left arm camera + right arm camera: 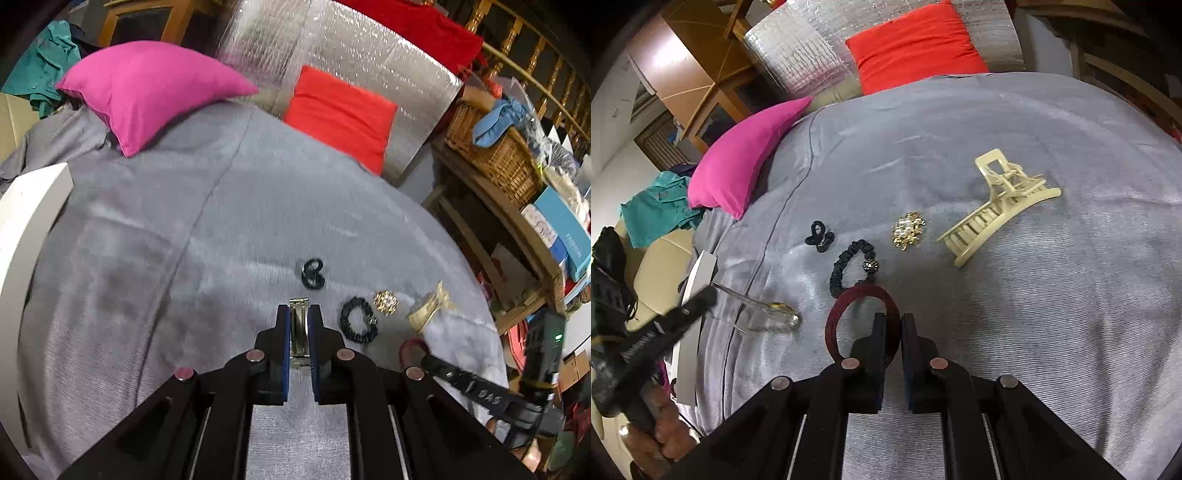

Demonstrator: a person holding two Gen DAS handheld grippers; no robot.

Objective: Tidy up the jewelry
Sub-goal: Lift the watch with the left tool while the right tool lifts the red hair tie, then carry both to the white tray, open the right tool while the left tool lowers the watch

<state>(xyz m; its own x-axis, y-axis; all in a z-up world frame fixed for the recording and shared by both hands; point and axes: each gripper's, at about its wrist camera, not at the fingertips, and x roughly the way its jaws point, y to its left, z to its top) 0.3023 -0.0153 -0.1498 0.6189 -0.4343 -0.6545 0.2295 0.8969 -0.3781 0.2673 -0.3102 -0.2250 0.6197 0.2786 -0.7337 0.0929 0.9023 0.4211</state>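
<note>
My left gripper (pixel 299 314) is shut on a silver metal watch band (pixel 298 332), held just above the grey bedspread (pixel 166 229); the band also shows in the right wrist view (pixel 768 314). My right gripper (pixel 894 319) is shut on a dark red hair tie (pixel 849 306), also seen in the left view (pixel 410 349). On the bedspread lie a black scrunchie (pixel 851 267), a small black hair clip (pixel 820 236), a gold brooch (pixel 908 229) and a cream claw clip (pixel 993 206).
A pink pillow (pixel 147 92) and a red pillow (pixel 340 114) sit at the bed's far end. A white box (pixel 26 229) is at the left. Wicker baskets (pixel 495 147) and boxes crowd wooden shelves at the right.
</note>
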